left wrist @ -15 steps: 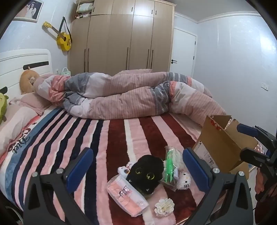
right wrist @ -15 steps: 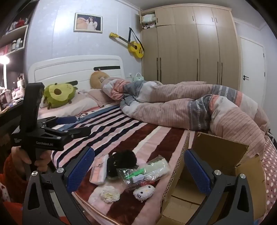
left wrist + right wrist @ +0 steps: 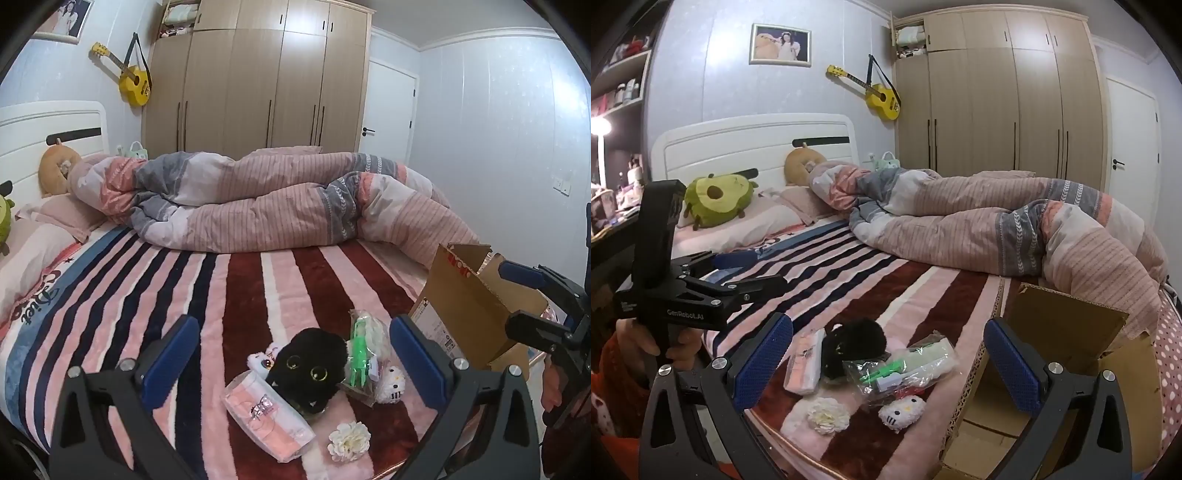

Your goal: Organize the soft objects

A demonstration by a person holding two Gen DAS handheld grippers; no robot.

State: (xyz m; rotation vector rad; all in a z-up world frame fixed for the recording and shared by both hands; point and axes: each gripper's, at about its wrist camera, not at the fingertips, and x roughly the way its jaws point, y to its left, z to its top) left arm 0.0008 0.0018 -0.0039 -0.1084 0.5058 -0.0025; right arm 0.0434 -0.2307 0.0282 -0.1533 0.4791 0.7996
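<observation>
- The left gripper [image 3: 295, 354] hangs above the near edge of the bed [image 3: 258, 288] with its blue pads spread wide and nothing between them; the right gripper [image 3: 888, 354] is likewise spread and empty, over the same edge beside the cardboard box [image 3: 1067, 325].
- The soft things lie in a loose cluster on the striped blanket at the bed's near edge, just left of the box.
- Leftmost, the pink packet [image 3: 269, 421] is a flat, clear-wrapped bundle in pink and white. It is likely light and squashy, with a slick wrapper, so a pinch across its narrow width should hold better than one at a corner.
- The black plush cat [image 3: 310, 369], round, furry and yellow-eyed, rests partly on the packet. It should be light and yielding; a grip around the middle of the body seems safest.
- The white fabric flower [image 3: 349, 441] lies alone, nearest the edge. It looks feather-light and easy to crush, so a gentle pinch suits it.
- The clear bag [image 3: 364, 354], holding something green and pale, touches the cat. Its film probably slips and crinkles, so gripping through the contents would be better.
- The small white kitten toy [image 3: 391, 382] sits against the bag, closest to the box. It seems soft and easy to grip whole.
</observation>
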